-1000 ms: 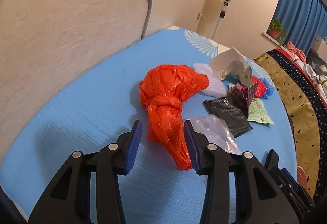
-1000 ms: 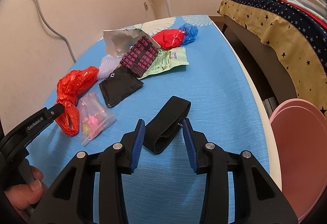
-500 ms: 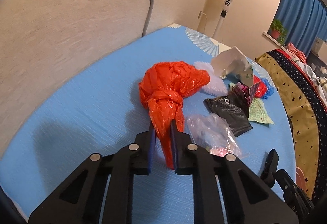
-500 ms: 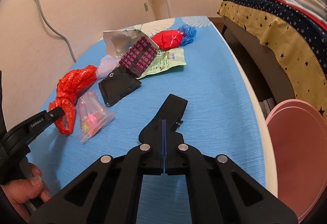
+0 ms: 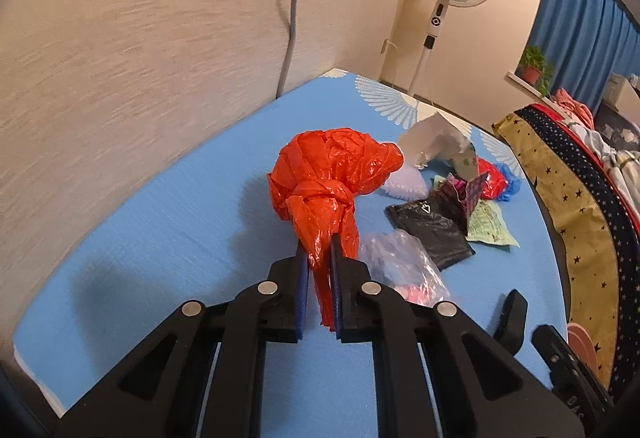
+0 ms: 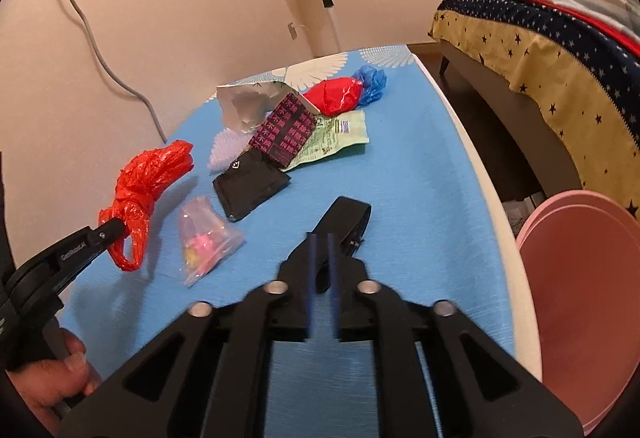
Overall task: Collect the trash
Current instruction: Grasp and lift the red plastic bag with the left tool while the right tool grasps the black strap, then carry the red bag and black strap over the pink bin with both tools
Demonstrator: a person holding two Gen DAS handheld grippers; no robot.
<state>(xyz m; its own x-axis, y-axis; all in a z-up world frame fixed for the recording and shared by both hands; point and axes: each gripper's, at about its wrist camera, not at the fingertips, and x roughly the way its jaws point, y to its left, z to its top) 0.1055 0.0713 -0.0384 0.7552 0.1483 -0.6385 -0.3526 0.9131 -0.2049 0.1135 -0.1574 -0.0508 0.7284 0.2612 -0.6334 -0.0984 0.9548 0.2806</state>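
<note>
- Since a second ago, left hand-held gripper (image 5: 318, 258) has gone from spread to pinching the red bag's (image 5: 328, 178) tail, frame centre, on the blue worktop (image 5: 160, 238).
- Right hand-held gripper (image 6: 322, 258) jaws are opening around the black strap (image 6: 346, 216), lower centre.

Bare blue tabletop (image 5: 168, 238) to the left of my left gripper (image 5: 318, 242), right up to the wall (image 5: 120, 58) — open passage there. To its right, the clear plastic bag (image 5: 400, 262) lies just beside the jaws, the black pouch (image 5: 436, 230) past it. Ahead of my right gripper (image 6: 322, 238) a black strap (image 6: 346, 216) sits between the opening jaws. Right of that, clear blue surface to the table edge (image 6: 496, 198) — then a pink bin (image 6: 588, 298) close below. The far end is crowded: crumpled paper (image 6: 244, 104), patterned packet (image 6: 286, 128), green wrapper (image 6: 340, 136).
</note>
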